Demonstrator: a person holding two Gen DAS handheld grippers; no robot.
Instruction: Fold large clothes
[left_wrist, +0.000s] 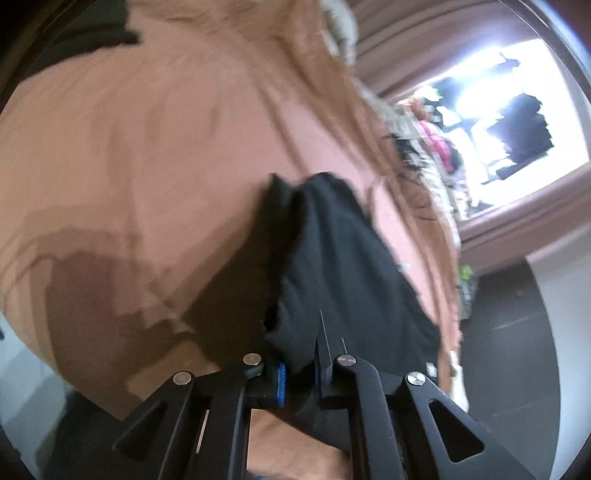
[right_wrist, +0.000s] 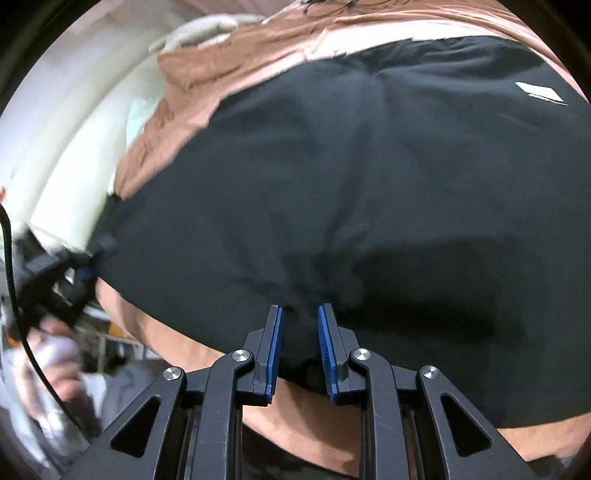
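A large black garment (right_wrist: 351, 166) with a small white logo (right_wrist: 541, 92) lies spread over a brown sheet (right_wrist: 229, 74). My right gripper (right_wrist: 300, 314) pinches a puckered fold of its near edge between the blue pads (right_wrist: 275, 343). In the left wrist view, a bunched corner of the black garment (left_wrist: 332, 258) rises out of my left gripper (left_wrist: 301, 363), which is shut on it above the brown sheet (left_wrist: 147, 147). The right wrist view also shows the left gripper (right_wrist: 94, 258) at the garment's left edge, blurred, with a hand (right_wrist: 55, 350) behind it.
White pillows or bedding (right_wrist: 74, 166) lie left of the sheet. A pile of mixed clothes (left_wrist: 432, 147) sits at the sheet's far edge, below a bright opening (left_wrist: 498, 110). Dark floor (left_wrist: 509, 332) lies beyond the bed's right side.
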